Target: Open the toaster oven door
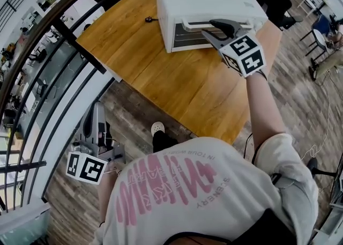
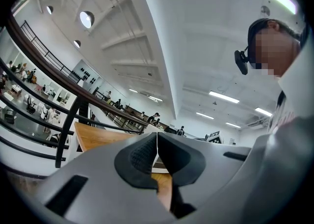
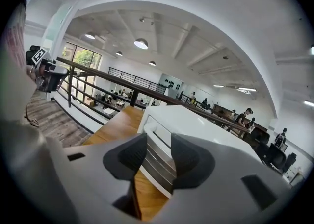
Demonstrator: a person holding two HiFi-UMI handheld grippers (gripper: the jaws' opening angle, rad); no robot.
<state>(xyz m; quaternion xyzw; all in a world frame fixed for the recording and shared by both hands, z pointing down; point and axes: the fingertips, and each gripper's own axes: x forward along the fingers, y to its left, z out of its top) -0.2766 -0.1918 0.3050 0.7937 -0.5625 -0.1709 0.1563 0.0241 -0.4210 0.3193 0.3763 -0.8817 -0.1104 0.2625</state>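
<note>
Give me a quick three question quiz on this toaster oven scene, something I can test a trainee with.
1. True or false: the toaster oven has its door hanging wide open.
2. The left gripper is held low by the person's side, and the right gripper points at the oven's front. Which has its jaws pressed together? A. the left B. the right C. both
3. In a few words: what does the oven stand on?

Key
1. False. The door looks closed.
2. A. The right one's jaws stand apart with nothing gripped.
3. A wooden table.
</note>
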